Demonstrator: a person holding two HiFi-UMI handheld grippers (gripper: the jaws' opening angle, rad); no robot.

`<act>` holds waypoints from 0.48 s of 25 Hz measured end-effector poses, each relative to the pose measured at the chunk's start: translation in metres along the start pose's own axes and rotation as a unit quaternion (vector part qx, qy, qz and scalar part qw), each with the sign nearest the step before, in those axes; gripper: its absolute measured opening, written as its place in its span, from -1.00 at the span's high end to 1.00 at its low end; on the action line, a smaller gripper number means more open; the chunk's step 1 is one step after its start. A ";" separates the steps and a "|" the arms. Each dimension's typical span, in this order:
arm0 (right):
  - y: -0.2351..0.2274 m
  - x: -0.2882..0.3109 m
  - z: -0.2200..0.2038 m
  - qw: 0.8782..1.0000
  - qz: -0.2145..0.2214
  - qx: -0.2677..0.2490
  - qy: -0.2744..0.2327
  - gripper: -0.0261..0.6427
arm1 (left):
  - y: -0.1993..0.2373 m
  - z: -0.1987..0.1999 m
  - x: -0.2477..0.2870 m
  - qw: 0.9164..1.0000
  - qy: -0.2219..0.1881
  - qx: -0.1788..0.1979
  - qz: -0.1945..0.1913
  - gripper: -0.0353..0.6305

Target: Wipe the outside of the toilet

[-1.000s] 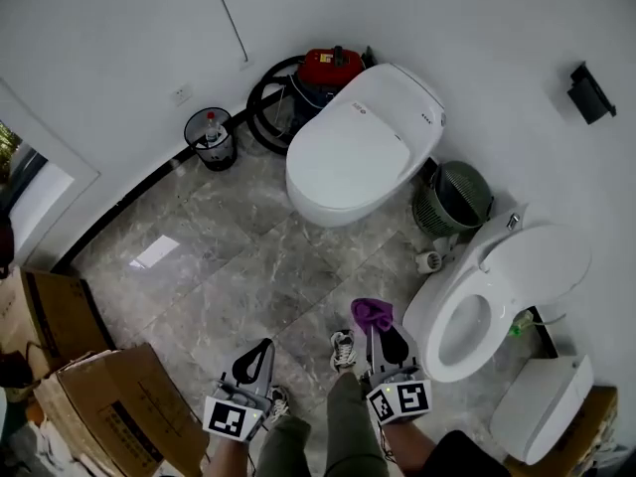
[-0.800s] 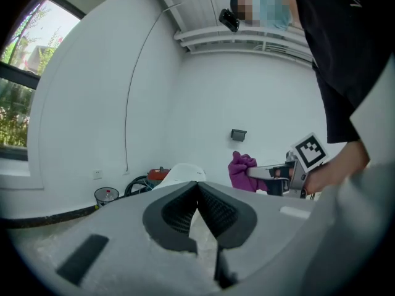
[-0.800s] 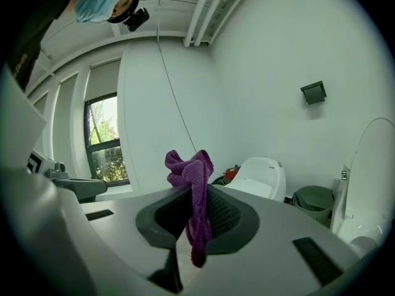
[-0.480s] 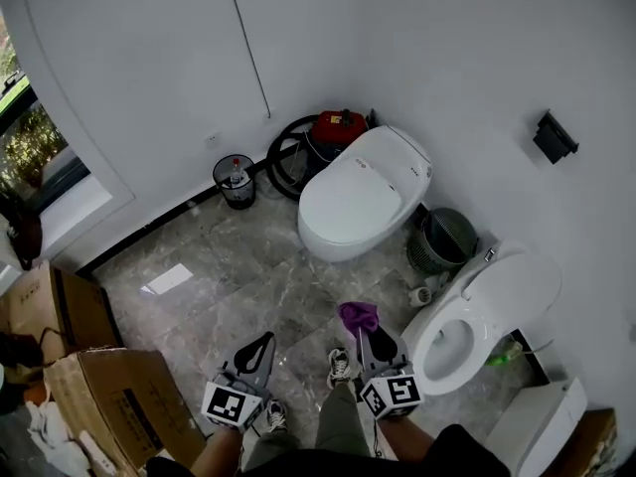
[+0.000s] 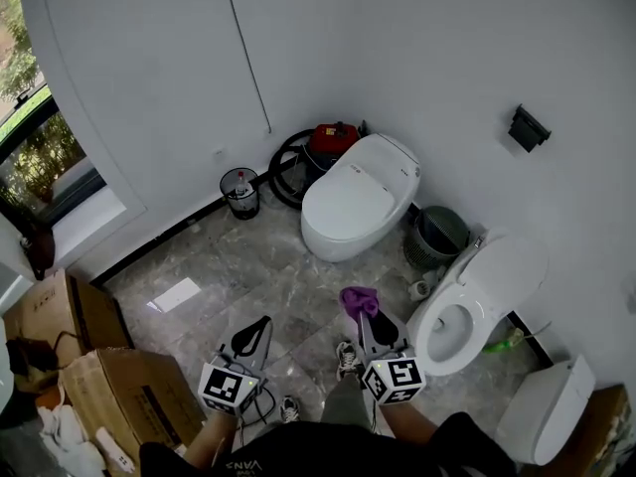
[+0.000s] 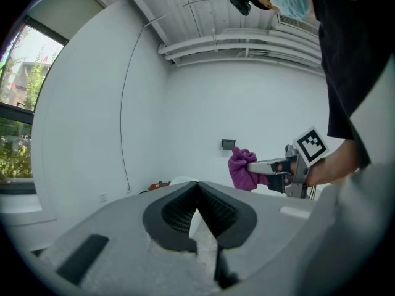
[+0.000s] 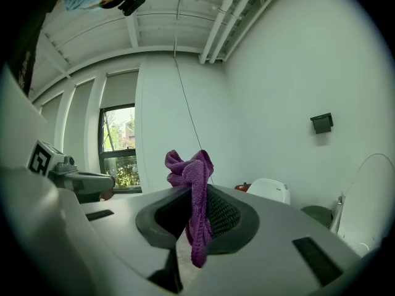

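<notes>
Against the far wall, white toilet [image 5: 356, 205] is sitting with its lid shut. Its long axis is running from the wall out over the floor, with the rounded front pointing toward the near left of the head view. Red vacuum [image 5: 333, 139] is sitting just behind it, and green basket [image 5: 437, 235] is standing just beside it on the right. Second toilet [image 5: 429, 318] is standing further right with its lid tipped up and the bowl open. Small black bin [image 5: 239, 193] is standing by the left wall. Cardboard boxes [image 5: 119, 397] are resting at near left.

Right gripper [image 5: 364, 316] is pinching a purple cloth [image 5: 358, 300]. Its jaws are closed tight on it, with the cloth bunching above the tips and a strip hanging down between the pads. It is hovering over the tile floor, well apart from the shut toilet and pointing roughly toward its front.

Left gripper [image 5: 255, 334] is holding nothing, its jaws pressed together at the tips. Both grippers are being held low in front of the person, side by side.
</notes>
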State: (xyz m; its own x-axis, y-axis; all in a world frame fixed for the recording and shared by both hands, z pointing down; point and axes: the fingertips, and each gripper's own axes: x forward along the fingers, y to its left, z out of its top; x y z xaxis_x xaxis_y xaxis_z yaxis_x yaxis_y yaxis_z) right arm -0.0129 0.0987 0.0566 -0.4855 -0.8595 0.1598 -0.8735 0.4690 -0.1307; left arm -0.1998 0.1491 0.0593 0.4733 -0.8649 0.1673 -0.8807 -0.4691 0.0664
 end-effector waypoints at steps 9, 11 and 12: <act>0.031 -0.036 0.010 1.000 -0.010 -0.017 -0.017 0.76 | 0.001 0.005 -0.044 0.999 -0.008 0.031 -0.004 0.89; 0.041 -0.039 0.009 1.000 -0.012 -0.017 -0.019 0.76 | 0.002 0.007 -0.051 0.999 -0.011 0.035 -0.008 0.89; 0.046 -0.040 0.006 1.000 -0.013 -0.017 -0.017 0.76 | 0.003 0.008 -0.055 0.999 -0.012 0.037 -0.010 0.90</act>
State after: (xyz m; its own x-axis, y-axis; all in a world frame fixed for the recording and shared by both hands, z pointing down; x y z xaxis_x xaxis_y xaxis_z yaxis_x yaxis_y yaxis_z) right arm -0.0335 0.1531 0.0379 -0.4621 -0.8773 0.1300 -0.8865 0.4530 -0.0938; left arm -0.2284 0.1937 0.0424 0.4920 -0.8590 0.1420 -0.8675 -0.4974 -0.0031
